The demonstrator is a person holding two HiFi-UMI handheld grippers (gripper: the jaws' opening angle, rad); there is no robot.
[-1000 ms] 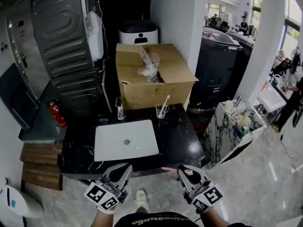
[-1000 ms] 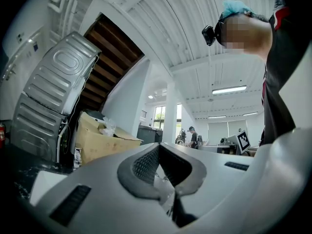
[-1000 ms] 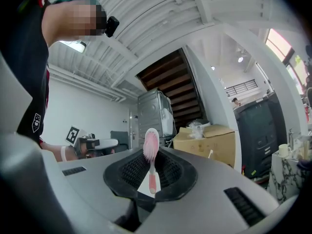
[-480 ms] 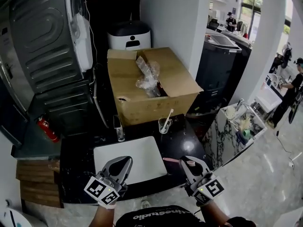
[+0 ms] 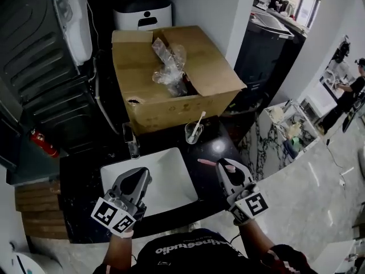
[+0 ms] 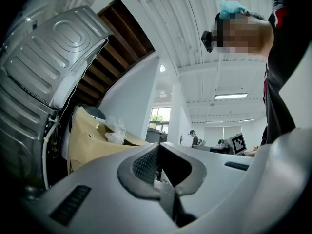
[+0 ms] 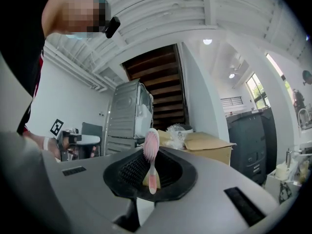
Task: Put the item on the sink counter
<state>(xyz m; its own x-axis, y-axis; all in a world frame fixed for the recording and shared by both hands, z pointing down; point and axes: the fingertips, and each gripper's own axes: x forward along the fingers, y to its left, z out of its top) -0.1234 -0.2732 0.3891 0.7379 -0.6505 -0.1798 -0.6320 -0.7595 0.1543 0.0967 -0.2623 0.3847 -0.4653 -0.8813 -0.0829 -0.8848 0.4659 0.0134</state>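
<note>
A pink toothbrush (image 5: 207,162) sticks out to the left of my right gripper (image 5: 225,168), which is shut on its handle. In the right gripper view the toothbrush (image 7: 151,156) stands upright between the pads, head up. This gripper hovers over the black sink counter (image 5: 214,147), just right of the white basin (image 5: 165,170). My left gripper (image 5: 139,176) hangs over the basin's front left part. In the left gripper view its jaws (image 6: 165,191) meet at the tips with nothing between them.
A glass cup (image 5: 193,132) with a white toothbrush stands at the counter's back. A small bottle (image 5: 131,141) stands behind the basin. An open cardboard box (image 5: 171,79) with crumpled plastic fills the back. A grey machine (image 5: 34,56) stands left; the counter's edge drops off to the right.
Both grippers have moved forward, from in front of the counter's edge to above it. The toothbrush stays in the right gripper. The head view has come closer to the counter.
</note>
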